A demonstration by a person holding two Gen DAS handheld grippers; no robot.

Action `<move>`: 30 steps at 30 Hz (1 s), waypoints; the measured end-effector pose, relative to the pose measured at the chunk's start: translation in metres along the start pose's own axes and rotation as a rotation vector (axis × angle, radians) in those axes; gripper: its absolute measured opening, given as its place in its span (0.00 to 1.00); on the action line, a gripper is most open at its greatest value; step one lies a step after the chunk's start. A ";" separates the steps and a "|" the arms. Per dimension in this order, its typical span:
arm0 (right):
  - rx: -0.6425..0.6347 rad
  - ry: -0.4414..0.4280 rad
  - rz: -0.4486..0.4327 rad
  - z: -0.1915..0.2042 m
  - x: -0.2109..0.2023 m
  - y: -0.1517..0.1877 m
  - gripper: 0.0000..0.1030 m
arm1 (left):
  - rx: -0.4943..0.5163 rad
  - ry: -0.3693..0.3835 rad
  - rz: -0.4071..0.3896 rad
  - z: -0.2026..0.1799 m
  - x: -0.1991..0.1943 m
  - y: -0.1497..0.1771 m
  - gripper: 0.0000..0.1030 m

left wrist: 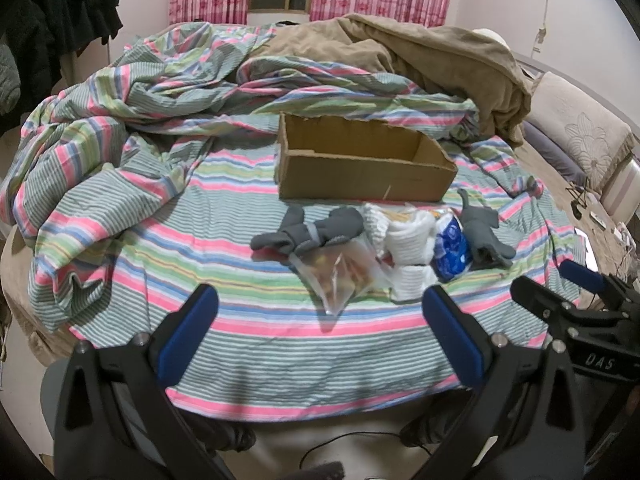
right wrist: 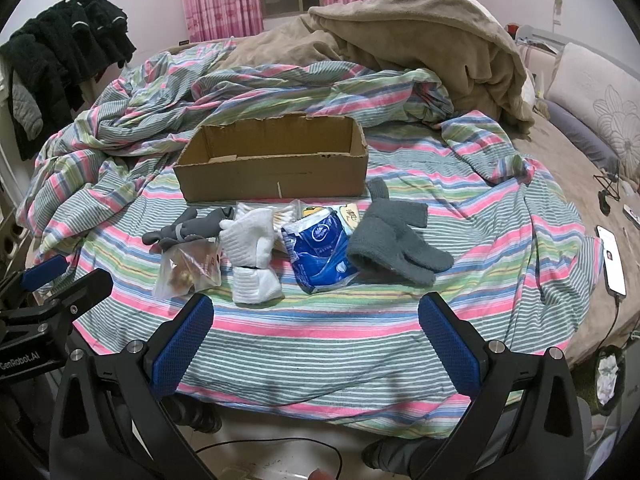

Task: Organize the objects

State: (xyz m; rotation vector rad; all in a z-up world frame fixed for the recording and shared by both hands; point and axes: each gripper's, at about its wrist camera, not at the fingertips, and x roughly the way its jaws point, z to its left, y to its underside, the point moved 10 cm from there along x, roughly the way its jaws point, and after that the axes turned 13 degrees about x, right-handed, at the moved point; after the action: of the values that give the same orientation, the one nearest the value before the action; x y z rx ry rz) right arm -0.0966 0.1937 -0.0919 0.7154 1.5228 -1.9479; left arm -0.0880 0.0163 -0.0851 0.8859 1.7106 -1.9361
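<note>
An open, empty cardboard box (left wrist: 366, 168) (right wrist: 276, 168) sits on the striped bed sheet (left wrist: 248, 332). In front of it lies a row of items: grey socks (left wrist: 308, 232) (right wrist: 188, 230), a clear plastic bag (left wrist: 340, 268) (right wrist: 190, 270), white socks (left wrist: 408, 240) (right wrist: 250, 244), a blue packet (left wrist: 452, 248) (right wrist: 320, 248) and grey gloves (left wrist: 482, 232) (right wrist: 394, 236). My left gripper (left wrist: 320, 312) is open and empty above the sheet, short of the clear bag. My right gripper (right wrist: 316, 316) is open and empty, short of the blue packet.
A crumpled striped quilt (left wrist: 132, 120) and a brown blanket (right wrist: 432, 44) are piled behind the box. A phone on a cable (right wrist: 611, 258) lies at the bed's right edge. Dark clothes (right wrist: 64, 52) hang at the left. The bed edge and floor are below the grippers.
</note>
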 end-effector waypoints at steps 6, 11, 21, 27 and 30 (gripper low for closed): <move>0.002 -0.003 0.004 0.001 0.001 0.000 1.00 | 0.000 0.002 0.001 0.000 0.000 0.001 1.00; 0.001 -0.003 0.004 0.000 0.002 0.000 1.00 | 0.000 0.004 0.000 -0.001 0.001 0.001 1.00; -0.001 0.008 0.013 -0.002 0.016 -0.003 1.00 | 0.003 0.016 0.013 -0.001 0.014 -0.001 1.00; 0.023 0.035 0.009 -0.020 0.034 -0.017 1.00 | 0.021 0.019 0.019 0.001 0.037 -0.008 0.99; 0.033 0.053 0.008 -0.033 0.046 -0.026 1.00 | 0.022 0.028 0.032 0.001 0.052 -0.009 0.99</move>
State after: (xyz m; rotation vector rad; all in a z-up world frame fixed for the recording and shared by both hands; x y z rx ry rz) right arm -0.1453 0.2265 -0.1141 0.7923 1.5200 -1.9665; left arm -0.1317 0.0219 -0.1144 0.9474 1.6833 -1.9335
